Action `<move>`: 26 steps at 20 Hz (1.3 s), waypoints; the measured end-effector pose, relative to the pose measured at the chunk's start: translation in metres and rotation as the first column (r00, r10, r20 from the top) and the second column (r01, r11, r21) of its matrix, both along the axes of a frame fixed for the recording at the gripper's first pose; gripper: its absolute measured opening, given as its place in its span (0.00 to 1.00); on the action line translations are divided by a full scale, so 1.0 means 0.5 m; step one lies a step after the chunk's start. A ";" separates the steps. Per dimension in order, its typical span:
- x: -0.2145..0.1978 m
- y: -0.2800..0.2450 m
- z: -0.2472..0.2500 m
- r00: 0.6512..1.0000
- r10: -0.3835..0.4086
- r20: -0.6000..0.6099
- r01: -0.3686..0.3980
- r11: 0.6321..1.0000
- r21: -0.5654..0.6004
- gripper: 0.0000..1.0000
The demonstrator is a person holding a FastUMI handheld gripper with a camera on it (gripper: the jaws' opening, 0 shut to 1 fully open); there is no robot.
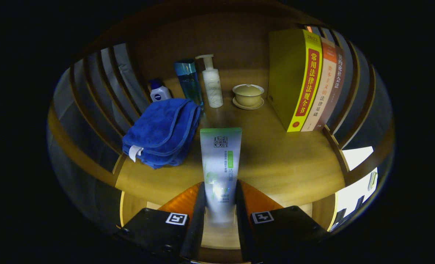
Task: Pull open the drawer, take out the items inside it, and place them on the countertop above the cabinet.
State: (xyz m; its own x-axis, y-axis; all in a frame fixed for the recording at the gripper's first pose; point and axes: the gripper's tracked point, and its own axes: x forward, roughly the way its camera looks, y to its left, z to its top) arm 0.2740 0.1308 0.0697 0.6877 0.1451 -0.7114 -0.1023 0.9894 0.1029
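The hand-held gripper (220,198) is closed on a white tube with a green band (220,161), both fingers pressing its lower end, the tube standing over the front edge of the desk (283,161). Just beside the tube toward the left edge lies a folded blue towel (162,132). Along the back edge stand a small blue-capped bottle (159,91), a teal bottle (188,82), a white pump bottle (211,82) and a lidded cup on a saucer (248,95), with upright books (305,80) at the right edge.
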 end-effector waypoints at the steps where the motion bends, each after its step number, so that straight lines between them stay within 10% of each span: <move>1: 0.014 0.003 -0.004 1.000 -0.005 -0.008 0.005 1.000 0.012 0.50; 11: 0.059 -0.007 -0.035 0.998 -0.042 -0.040 0.042 0.999 0.001 0.51; 26: 0.009 -0.006 0.027 0.998 -0.028 0.058 0.024 0.997 0.070 0.98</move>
State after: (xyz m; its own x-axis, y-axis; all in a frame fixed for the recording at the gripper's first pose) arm 0.2784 0.1278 0.0831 0.7326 0.1745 -0.6580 -0.0848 0.9825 0.1660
